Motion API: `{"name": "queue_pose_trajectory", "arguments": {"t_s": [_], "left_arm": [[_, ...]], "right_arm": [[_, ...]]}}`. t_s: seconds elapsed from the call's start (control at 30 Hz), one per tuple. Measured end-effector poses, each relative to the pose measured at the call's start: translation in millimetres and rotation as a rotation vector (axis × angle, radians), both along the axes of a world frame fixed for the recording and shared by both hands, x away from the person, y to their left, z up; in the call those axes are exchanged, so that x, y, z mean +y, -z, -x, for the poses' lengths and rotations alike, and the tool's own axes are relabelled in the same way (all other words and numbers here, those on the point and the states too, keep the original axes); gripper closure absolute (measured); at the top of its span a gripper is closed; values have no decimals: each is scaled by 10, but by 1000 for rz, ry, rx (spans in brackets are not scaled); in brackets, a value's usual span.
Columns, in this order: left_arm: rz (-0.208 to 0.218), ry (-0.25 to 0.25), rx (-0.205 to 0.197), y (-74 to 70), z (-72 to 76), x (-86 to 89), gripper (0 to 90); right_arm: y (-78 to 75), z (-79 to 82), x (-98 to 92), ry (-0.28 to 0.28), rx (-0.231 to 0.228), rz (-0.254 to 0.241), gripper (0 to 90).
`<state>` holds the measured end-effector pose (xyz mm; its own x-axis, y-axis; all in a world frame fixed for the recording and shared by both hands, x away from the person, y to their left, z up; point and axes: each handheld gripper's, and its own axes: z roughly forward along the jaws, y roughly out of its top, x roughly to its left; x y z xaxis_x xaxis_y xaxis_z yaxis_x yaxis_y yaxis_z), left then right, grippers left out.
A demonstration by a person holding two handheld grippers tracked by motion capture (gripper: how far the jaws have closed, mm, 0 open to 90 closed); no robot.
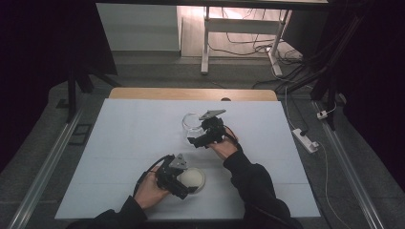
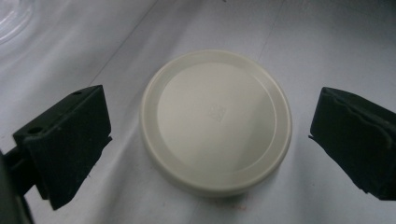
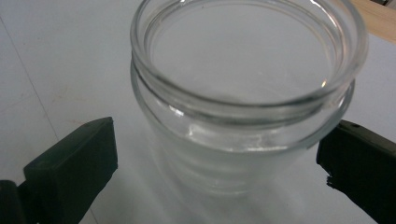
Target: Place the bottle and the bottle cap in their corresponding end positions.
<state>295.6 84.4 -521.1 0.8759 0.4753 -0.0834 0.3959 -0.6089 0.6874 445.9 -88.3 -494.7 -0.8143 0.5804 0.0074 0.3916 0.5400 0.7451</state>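
This looks like a lab or recording room set up for test work, not a home. A plain white sheet (image 1: 143, 157) covers the wooden table (image 1: 191, 93), whose bare far edge shows beyond it. Dark curtains (image 1: 43, 52) close in both sides. Metal rails (image 1: 47, 167) run along the grey floor (image 1: 157, 71) on either side of the table. A power strip (image 1: 305, 140) lies near the table's right edge, loose cables (image 1: 258, 47) trail across the floor behind, and a white desk frame (image 1: 206, 43) stands further back.
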Motion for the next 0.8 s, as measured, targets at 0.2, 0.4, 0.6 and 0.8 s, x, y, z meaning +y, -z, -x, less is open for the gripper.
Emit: {"name": "queue_pose_trajectory", "arguments": {"t_s": [0.2,0.4,0.6,0.8], "left_arm": [[24,-23,2,-46,18,99,0],[58,-27,21,-50,21,214,0],[49,-38,26,-69,57,304,0],[29,-60,31,-86,109,424,0]], "right_arm": [[5,67,-50,8,-5,-7,0],[-15,160,-95,0,-3,-20,0],[-41,259,-147,-14,4,-44,0],[-56,373,-195,-26,3,-41,0]]}}
